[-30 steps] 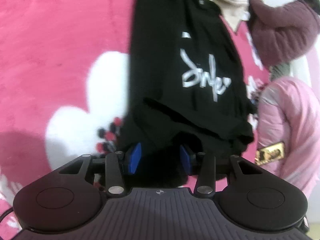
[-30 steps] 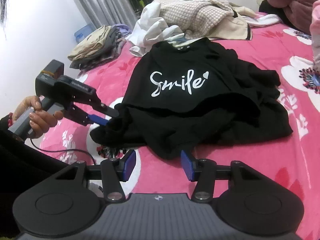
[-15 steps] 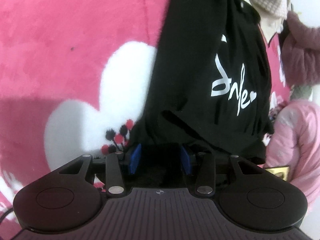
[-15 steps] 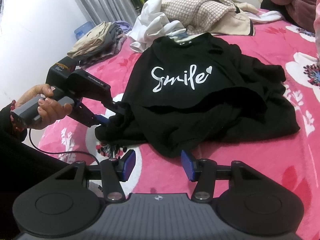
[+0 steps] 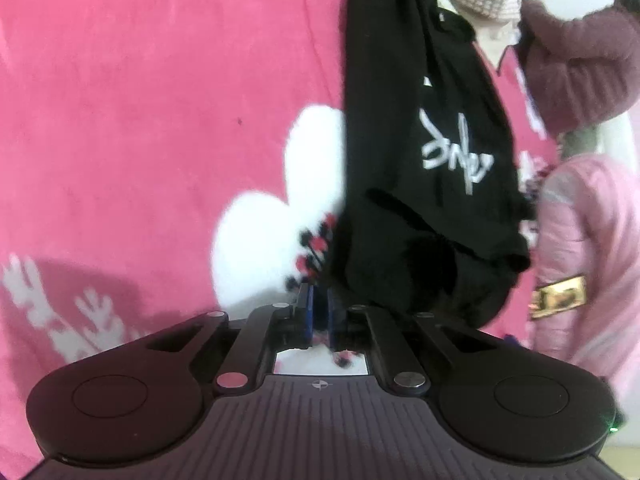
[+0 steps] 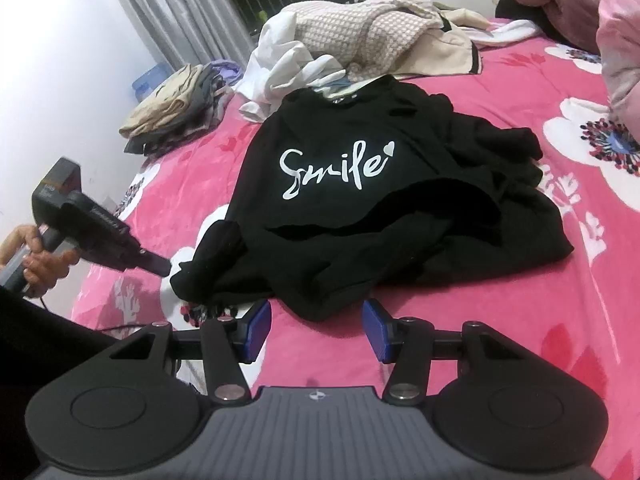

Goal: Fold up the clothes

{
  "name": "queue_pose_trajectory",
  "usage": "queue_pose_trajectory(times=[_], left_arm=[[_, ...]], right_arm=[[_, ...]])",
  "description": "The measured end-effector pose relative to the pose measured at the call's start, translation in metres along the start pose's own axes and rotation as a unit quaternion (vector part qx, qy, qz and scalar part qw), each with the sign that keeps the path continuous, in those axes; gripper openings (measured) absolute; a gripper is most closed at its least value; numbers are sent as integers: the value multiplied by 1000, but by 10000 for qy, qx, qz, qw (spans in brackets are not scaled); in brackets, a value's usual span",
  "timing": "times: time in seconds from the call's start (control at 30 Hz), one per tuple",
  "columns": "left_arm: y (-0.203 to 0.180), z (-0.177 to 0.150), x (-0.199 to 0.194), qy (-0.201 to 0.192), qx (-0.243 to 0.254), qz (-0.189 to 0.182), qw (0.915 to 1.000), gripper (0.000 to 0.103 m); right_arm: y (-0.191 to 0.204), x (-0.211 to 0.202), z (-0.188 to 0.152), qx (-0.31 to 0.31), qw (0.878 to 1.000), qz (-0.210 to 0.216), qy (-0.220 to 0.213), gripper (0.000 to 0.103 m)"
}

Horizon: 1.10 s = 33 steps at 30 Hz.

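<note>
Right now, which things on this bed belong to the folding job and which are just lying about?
In play:
black Smile T-shirt
left gripper, shut
right gripper, open at the hem

Lying about:
heap of white and beige clothes
folded stack by the curtain
pink padded jacket

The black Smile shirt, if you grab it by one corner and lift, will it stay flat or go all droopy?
Probably droopy: the black Smile shirt already lies in soft wrinkles and bunched folds on the pink blanket. It looks thin, so likely light. One corner alone would probably let the rest slump and drag, so the open right tongs may need to grab a second spot.
</note>
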State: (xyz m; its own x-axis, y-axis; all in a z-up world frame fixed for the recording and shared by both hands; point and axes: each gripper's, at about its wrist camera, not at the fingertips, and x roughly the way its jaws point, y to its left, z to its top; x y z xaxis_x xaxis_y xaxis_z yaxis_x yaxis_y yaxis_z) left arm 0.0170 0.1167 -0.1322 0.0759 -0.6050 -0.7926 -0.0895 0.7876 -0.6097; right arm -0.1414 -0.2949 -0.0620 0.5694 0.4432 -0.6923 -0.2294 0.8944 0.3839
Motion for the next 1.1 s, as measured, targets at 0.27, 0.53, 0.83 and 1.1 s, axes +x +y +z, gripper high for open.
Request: queue_pose_trajectory(times=[0.27, 0.53, 0.83, 1.1], left_arm=[[-23, 8, 28, 126, -127, -151, 9997, 39], [-28, 18, 54, 380, -239, 83, 9990, 39], [-36, 5, 55, 32, 376, 481, 9981, 17], [-36, -12, 24, -418, 1052, 764, 9906, 7]], right_arm=[[5, -5, 0, -45, 9999, -102, -9, 54], [5, -2, -1, -2, 9999, -116, 9, 54], [-21, -10, 16, 259, 9956, -869, -245, 53], [-51, -6, 44, 228, 9855, -1636, -382, 53]])
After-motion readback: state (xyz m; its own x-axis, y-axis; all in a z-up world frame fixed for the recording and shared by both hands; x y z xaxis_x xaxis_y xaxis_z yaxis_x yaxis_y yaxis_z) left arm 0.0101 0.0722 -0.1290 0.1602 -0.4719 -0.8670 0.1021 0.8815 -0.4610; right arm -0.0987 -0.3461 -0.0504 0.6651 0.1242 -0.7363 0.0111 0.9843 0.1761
